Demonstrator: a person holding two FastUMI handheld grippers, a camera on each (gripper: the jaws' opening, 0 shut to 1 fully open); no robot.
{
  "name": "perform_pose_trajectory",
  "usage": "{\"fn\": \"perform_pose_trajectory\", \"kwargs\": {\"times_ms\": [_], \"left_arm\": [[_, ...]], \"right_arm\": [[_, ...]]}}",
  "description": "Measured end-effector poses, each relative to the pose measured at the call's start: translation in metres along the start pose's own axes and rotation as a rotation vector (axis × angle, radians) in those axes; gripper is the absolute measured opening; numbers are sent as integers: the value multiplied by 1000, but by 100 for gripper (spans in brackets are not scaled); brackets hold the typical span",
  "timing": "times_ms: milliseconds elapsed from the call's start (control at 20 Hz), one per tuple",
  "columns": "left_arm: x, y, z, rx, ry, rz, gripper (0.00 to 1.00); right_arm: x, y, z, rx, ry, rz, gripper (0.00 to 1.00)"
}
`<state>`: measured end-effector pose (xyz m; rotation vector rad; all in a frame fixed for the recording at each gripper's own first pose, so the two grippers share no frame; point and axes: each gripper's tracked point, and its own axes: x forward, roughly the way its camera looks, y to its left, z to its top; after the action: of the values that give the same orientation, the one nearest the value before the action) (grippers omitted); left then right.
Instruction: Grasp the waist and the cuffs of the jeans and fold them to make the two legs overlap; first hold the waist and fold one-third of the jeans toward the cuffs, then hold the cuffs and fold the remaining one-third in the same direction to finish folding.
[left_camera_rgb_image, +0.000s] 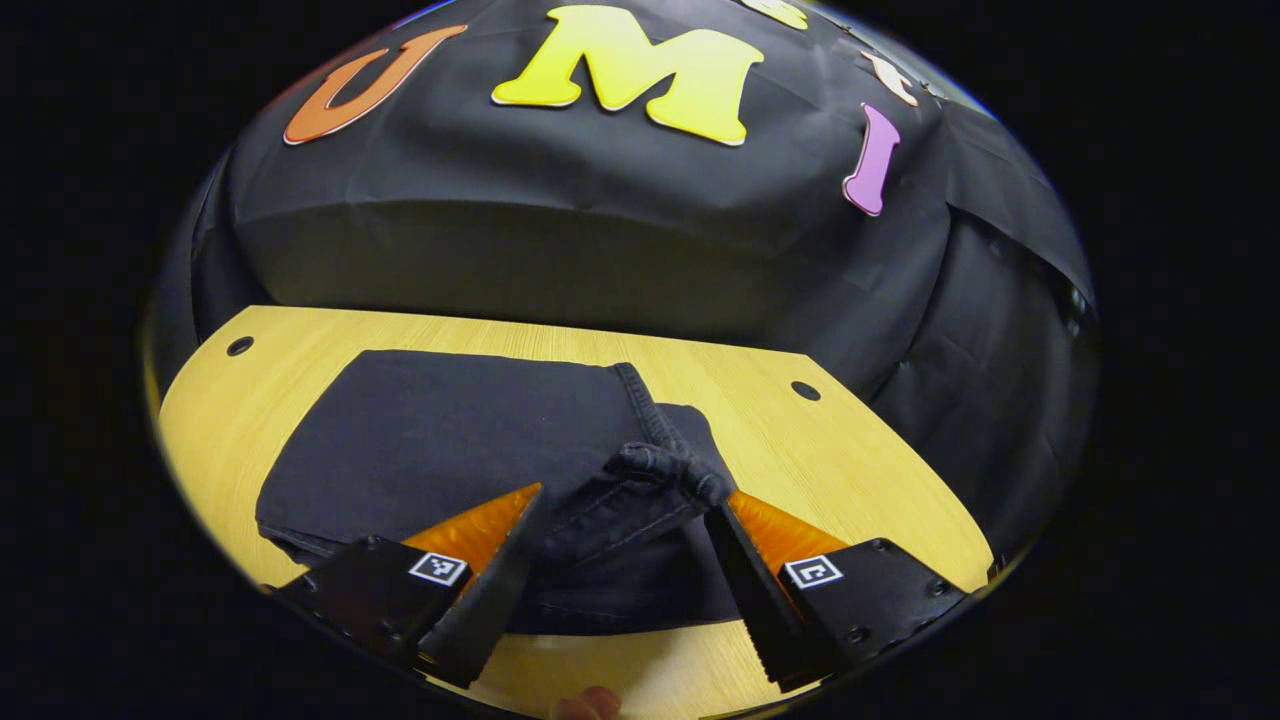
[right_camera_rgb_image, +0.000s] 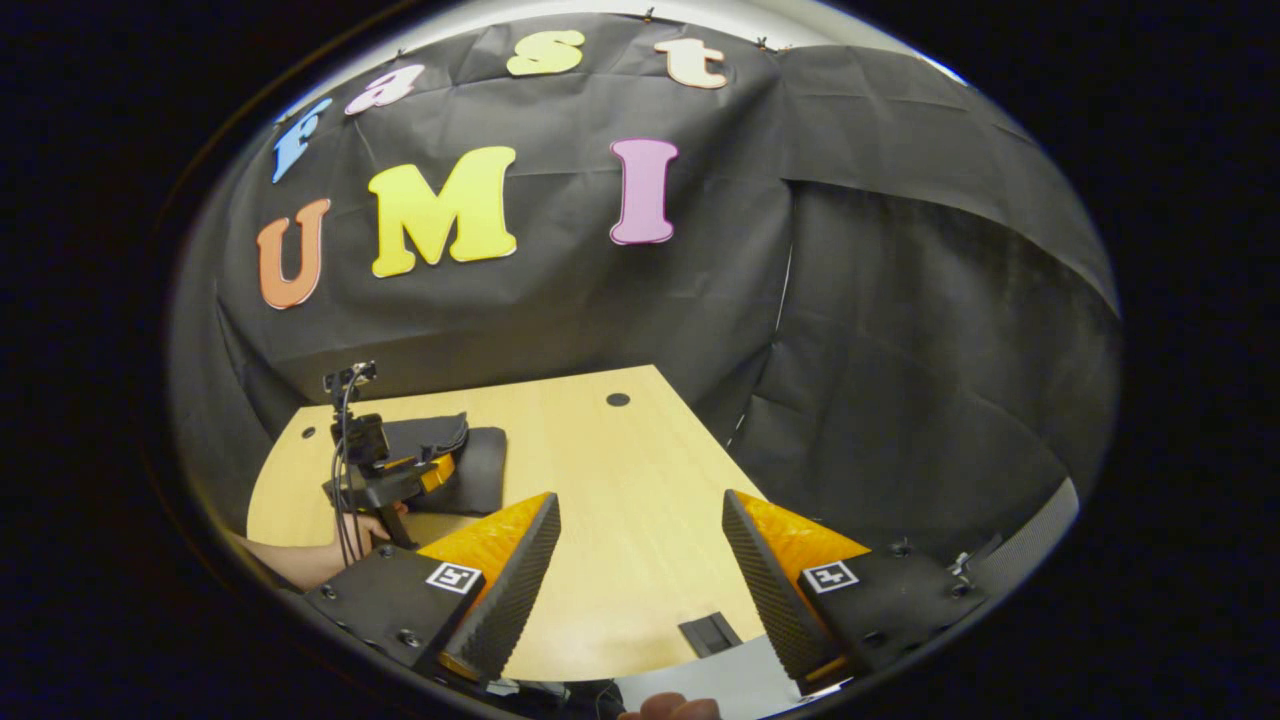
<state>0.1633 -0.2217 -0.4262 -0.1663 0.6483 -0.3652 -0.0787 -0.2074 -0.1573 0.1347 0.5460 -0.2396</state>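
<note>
A staged recording booth, not a home: black cloth wall (right_camera_rgb_image: 900, 300) draped in creases behind and beside a pale wood-grain table (right_camera_rgb_image: 620, 540) with round holes (one near each far corner), and a camera-bearing handheld gripper (right_camera_rgb_image: 385, 470) trailing cables.

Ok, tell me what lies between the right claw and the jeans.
In the right gripper view, bare wooden table separates the open right claw from the folded jeans; the left claw sits at the jeans' near edge.
</note>
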Motion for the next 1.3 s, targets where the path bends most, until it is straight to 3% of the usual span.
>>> {"fn": "perform_pose_trajectory", "kwargs": {"times_ms": [300, 550, 900, 1100, 1300], "left_arm": [[-38, -20, 19, -7, -32, -49, 99], [-102, -10, 68, 7, -128, -42, 99], [-211, 39, 164, 9, -320, 85, 98], [-269, 63, 206, 31, -416, 163, 98], [-312, 73, 233, 129, -490, 245, 98]], "right_arm": [[-1, 16, 6, 11, -28, 35, 99], [8, 60, 27, 2, -93, 132, 100], [14, 156, 75, 5, -216, 321, 100], [15, 201, 91, -25, -257, 381, 99], [2, 231, 116, -103, -367, 383, 99]]}}
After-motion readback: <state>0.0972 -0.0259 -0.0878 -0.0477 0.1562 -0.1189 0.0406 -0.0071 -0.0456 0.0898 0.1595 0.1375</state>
